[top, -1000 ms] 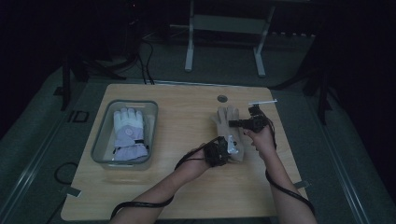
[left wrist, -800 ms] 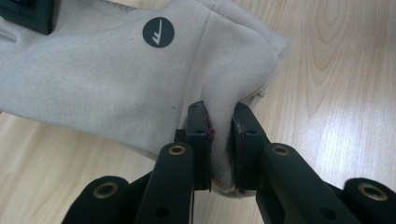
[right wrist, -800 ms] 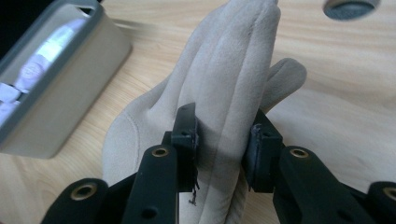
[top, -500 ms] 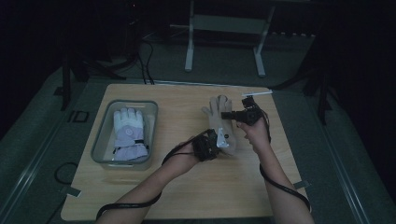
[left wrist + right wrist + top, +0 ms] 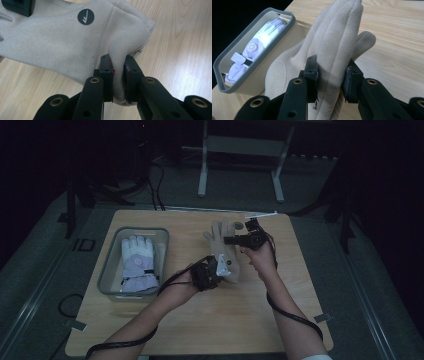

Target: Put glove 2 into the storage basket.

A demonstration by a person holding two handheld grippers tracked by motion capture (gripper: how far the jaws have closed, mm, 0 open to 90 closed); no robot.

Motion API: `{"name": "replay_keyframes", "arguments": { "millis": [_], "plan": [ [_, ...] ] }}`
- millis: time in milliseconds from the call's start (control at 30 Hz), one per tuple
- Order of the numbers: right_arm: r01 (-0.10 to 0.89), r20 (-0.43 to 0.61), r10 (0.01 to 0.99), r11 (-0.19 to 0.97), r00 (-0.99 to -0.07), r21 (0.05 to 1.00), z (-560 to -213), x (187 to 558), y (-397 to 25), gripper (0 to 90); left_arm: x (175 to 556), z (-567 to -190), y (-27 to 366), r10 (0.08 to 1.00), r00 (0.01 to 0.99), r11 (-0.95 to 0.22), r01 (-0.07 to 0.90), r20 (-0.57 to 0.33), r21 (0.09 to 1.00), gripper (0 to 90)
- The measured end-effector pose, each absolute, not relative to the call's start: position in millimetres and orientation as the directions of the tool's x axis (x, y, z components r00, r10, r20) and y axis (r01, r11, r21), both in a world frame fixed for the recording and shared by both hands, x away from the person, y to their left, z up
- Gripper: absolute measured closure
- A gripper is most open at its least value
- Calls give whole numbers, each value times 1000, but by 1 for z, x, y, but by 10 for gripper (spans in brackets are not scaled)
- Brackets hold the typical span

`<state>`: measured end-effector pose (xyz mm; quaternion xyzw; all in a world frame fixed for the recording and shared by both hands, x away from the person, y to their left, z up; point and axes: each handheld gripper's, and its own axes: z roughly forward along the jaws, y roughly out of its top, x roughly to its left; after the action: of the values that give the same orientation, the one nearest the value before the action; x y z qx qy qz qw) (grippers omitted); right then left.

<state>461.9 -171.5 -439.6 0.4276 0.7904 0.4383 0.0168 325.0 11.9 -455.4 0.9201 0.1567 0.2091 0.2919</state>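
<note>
A beige glove [image 5: 223,251] is held just above the wooden table [image 5: 200,320], right of centre. My left gripper [image 5: 216,270] is shut on its cuff edge. In the left gripper view the cuff [image 5: 120,50] is pinched between the jaws of the left gripper [image 5: 118,62], below a round black logo [image 5: 85,17]. My right gripper [image 5: 231,240] is shut across the glove's fingers. In the right gripper view those fingers [image 5: 337,37] stand upright between the jaws of the right gripper [image 5: 332,67].
A grey tray [image 5: 111,270] on the left of the table holds a white and lavender glove [image 5: 137,260]; the tray [image 5: 254,32] and that glove [image 5: 259,41] also appear behind the beige glove. A thin white stick [image 5: 260,214] lies at the table's far edge. A metal stand [image 5: 240,150] is beyond.
Both grippers have carried the beige glove to the left, toward the tray. The glove now hangs more stretched between them.
</note>
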Motion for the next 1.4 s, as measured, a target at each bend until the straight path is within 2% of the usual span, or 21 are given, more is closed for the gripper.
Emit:
{"name": "replay_keyframes", "arguments": {
  "millis": [733,1400],
  "plan": [
    [618,311,635,342,-707,708,-426,466,-89,698,315,-445,78,478,826,-771,230,300,594,801],
    [578,298,565,420,-770,700,-422,469,0,698,300,-441,157,577,765,-732,330,286,596,801]
  ]
}}
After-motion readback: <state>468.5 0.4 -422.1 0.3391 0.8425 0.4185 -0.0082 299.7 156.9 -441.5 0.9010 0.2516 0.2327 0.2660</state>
